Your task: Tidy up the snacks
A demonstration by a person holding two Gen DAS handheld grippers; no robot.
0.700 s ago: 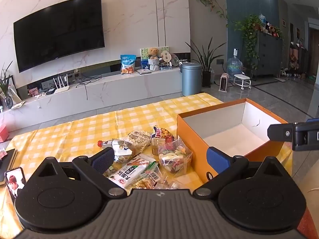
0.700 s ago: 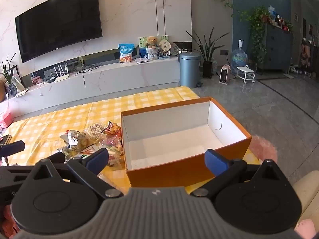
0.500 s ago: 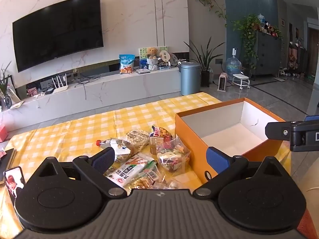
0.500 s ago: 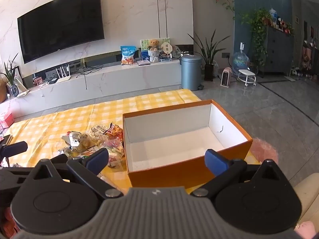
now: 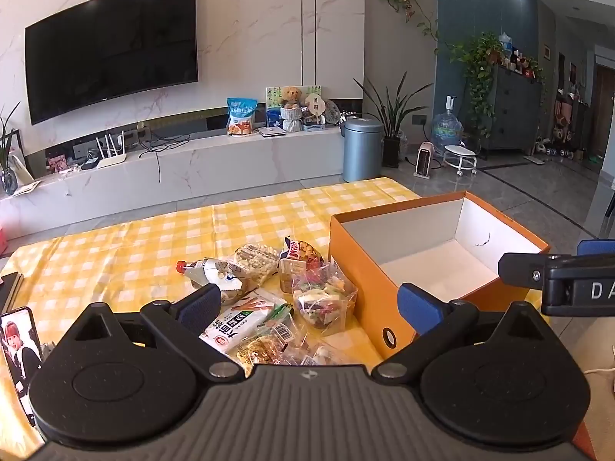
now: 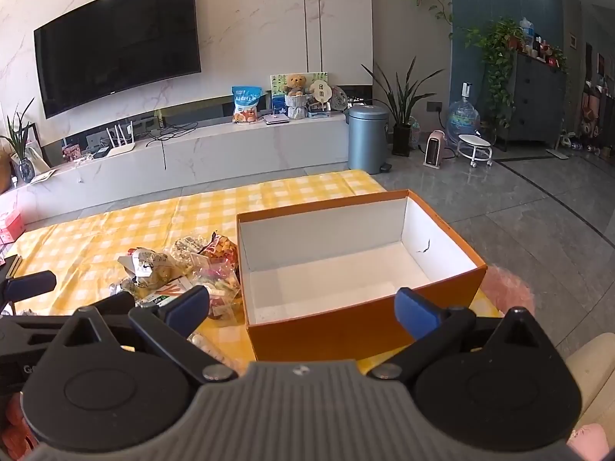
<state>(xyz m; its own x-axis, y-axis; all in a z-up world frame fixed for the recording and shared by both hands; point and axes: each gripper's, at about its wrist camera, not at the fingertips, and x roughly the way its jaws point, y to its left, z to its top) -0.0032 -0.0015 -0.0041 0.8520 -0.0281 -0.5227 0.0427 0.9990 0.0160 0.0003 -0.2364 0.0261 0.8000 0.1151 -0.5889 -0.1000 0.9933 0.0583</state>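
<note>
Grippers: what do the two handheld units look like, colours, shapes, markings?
Both match. The left gripper and right gripper each have a grey ribbed body, two black round-lobed housings with triangular cut-outs, and black linkage arms with silver pivot pins ending in blue finger pads. White lettering shows on the right gripper's side in the left wrist view.

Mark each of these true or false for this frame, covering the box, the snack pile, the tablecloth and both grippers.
1. The orange box already holds several snacks. False: its white inside is bare.
2. The snack pile lies on the table left of the box. True.
3. The left gripper is shut on a packet. False: its jaws stand wide apart with nothing between the pads.
4. The right gripper is open and holds nothing. True.
5. The tablecloth is yellow and white checked. True.
6. The clear bag of mixed sweets sits far from the box. False: it lies right beside the box's near left wall.
</note>
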